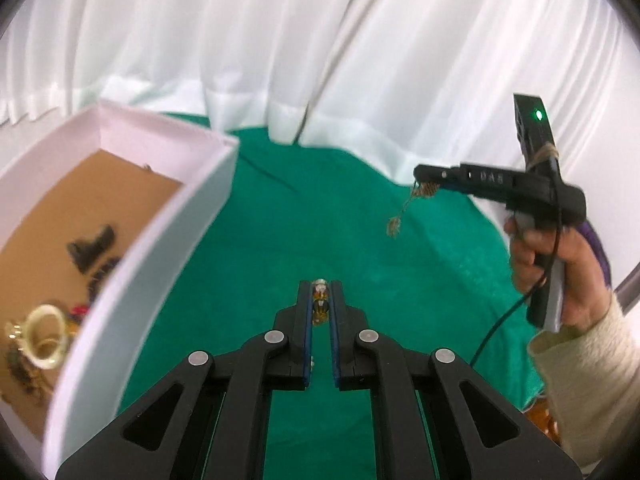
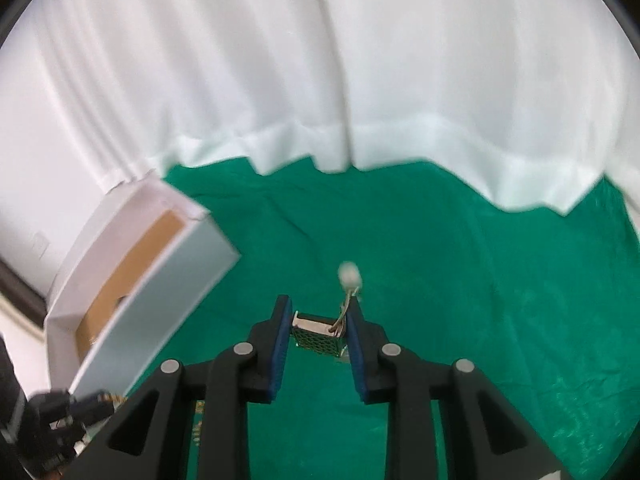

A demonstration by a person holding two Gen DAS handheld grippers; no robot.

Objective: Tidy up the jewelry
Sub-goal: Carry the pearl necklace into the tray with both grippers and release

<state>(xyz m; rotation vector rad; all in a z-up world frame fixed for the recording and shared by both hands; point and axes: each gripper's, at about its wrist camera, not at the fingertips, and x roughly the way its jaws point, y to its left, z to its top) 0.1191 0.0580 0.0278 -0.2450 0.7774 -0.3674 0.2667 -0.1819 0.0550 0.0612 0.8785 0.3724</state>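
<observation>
- In my right hand-held gripper (image 2: pixel 318 326) I hold a small gold-coloured filigree earring with a square mesh body (image 2: pixel 316 340). It is pinched between the blue pads, and its pale bead end (image 2: pixel 350 274) sticks out past the fingertips. In the left wrist view a fine strand of it dangles below the fingers.
- My left hand-held gripper (image 1: pixel 320 300) is nearly closed on a small amber-and-gold beaded piece (image 1: pixel 320 300), gripped close to the tips and lifted off the green cloth surface (image 1: pixel 280 240).
- Both pieces are in the air over the middle of the surface, the right one carried higher, toward the surface's right edge.
- The white open cardboard box with a brown floor (image 1: pixel 160 248) stands at the left edge of the surface. It already holds a cream-coloured bangle (image 1: pixel 44 336), a dark clip-like piece (image 1: pixel 94 246) and other small items too blurred to name.
- As I judge it, this is the carrying step: two pieces picked up and not yet put away.
- The next move calls for bringing each hand-held gripper over the box wall, low above a bare patch of brown floor, and only then letting go. The dangling strand may snag on the rim.
</observation>
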